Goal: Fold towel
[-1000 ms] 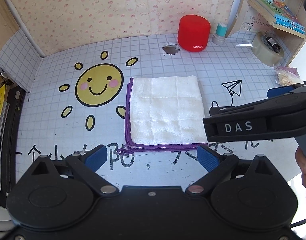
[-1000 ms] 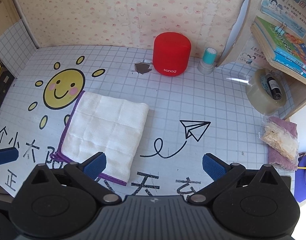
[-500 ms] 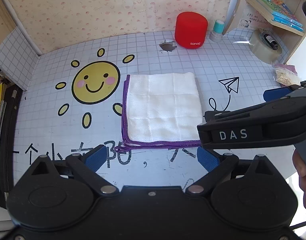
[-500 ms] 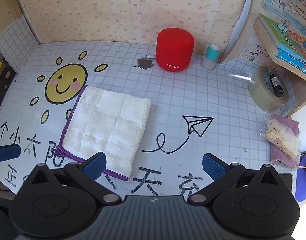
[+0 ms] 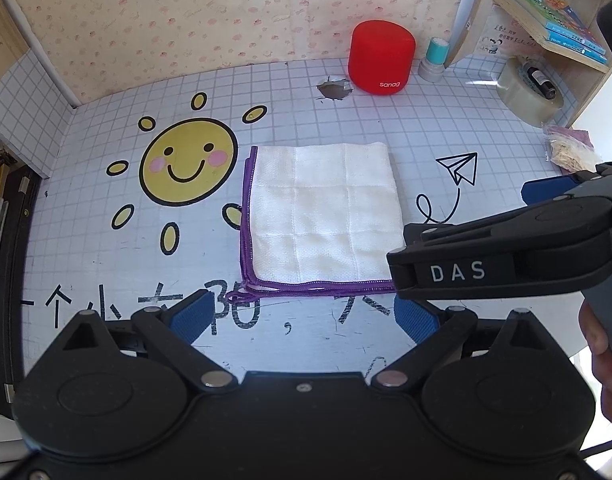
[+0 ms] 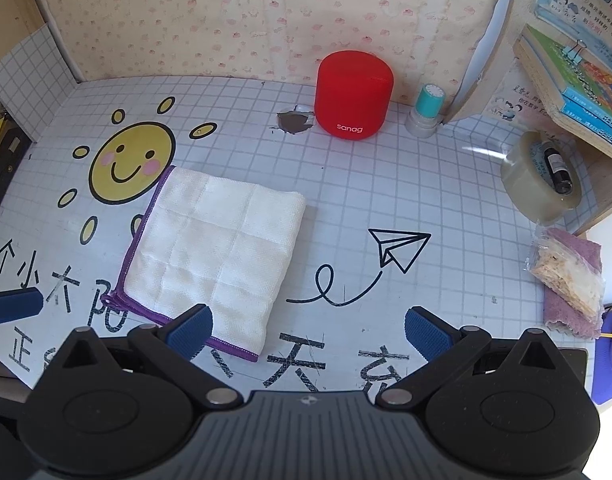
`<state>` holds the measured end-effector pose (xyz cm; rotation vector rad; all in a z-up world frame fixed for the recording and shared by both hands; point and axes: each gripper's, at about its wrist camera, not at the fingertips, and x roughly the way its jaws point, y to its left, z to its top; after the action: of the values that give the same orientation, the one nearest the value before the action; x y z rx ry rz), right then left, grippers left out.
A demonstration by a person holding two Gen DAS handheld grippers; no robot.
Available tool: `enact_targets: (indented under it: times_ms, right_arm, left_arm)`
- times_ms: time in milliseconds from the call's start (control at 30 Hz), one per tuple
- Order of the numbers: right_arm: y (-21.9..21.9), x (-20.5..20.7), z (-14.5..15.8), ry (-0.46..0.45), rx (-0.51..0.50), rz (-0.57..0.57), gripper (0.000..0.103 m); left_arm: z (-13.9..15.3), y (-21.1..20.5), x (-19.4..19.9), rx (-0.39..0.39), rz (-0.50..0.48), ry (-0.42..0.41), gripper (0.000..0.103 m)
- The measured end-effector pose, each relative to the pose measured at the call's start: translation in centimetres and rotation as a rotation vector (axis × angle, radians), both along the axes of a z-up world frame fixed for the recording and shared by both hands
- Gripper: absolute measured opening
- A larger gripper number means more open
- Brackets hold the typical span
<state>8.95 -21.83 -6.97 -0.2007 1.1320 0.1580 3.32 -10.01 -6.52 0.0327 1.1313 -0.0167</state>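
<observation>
The towel [image 5: 321,216] lies folded flat on the counter [image 5: 385,120], white with purple edging along its left and near sides, just right of the sun drawing [image 5: 188,162] and in front of the red speaker [image 5: 381,58]. The left gripper [image 5: 302,316] is spread wide near the towel's near edge, holding nothing. The right gripper [image 6: 307,330] is also wide and empty, one pad over the towel's near corner

Grid-patterned table [image 6: 385,192] — towel [image 6: 214,252], red speaker [image 6: 353,94], tape roll [image 6: 539,180].
</observation>
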Motion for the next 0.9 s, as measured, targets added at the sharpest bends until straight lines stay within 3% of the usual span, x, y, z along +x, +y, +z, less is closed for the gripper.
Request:
enact_targets:
  times_ms: [900]
  right_arm:
    - [0.5, 0.5, -0.8, 0.023, -0.007, 0.015, 0.103]
  left_arm:
    - [-0.9, 0.6, 1.4, -0.024, -0.005, 0.036, 0.097]
